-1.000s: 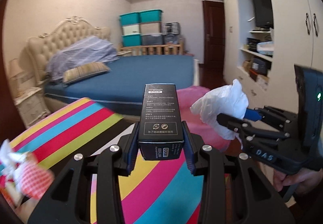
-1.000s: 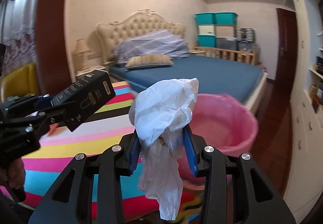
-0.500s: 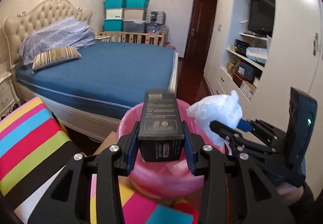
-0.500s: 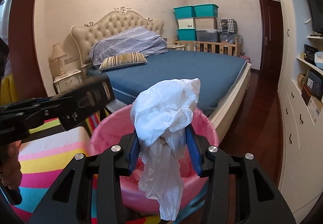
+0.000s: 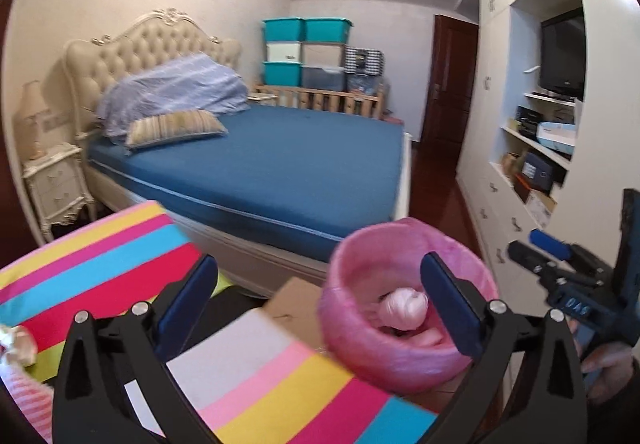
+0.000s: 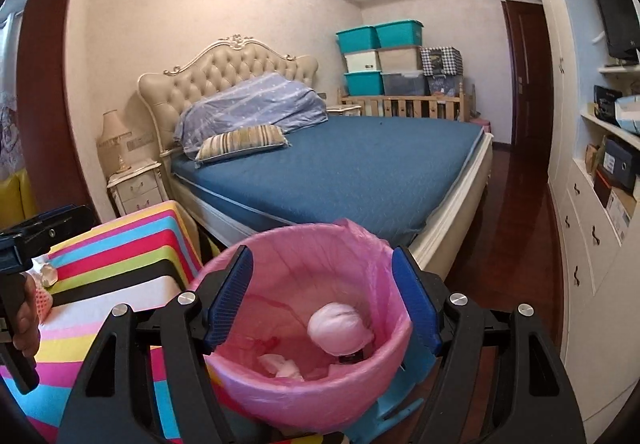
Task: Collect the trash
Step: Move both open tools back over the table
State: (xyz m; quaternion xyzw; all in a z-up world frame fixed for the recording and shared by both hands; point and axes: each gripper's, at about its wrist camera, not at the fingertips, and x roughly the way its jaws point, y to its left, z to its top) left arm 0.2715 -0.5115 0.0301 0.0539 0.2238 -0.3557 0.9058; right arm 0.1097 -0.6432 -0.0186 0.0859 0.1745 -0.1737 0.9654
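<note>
Both claws hung spread and empty. In the left wrist view the left gripper (image 5: pixel 318 292) had just swung its jaws to their widest, nothing between the blue pads. In the right wrist view the right gripper (image 6: pixel 322 294) had also just been opening, its jaws wide apart directly over the round bin lined with a thin pink plastic bag (image 6: pixel 280 392).

Inside that bin, at about three o'clock from its centre, the crumpled white plastic bag (image 6: pixel 340 328) sat on what looked like the end of the dark printed carton (image 6: pixel 351 355). More pale scraps (image 6: pixel 280 366) lay at six o'clock on the bottom. In the left view the bin (image 5: pixel 372 356) stood at four o'clock, off to the right of that gripper's line, beside the table with the bright striped cloth (image 5: pixel 280 384).

The drop looked finished, so the sound course was judged to be drawing each gripper back and up with its jaws kept wide, so no pad snagged the flimsy liner and tipped the light bin. More crumpled litter (image 6: pixel 45 272) waited on the cloth at nine o'clock in the right view, touching red-and-white checked paper (image 6: pixel 42 300). Reaching there next would call for a low, level approach and a close only once the wad sat fully between the pads.
</note>
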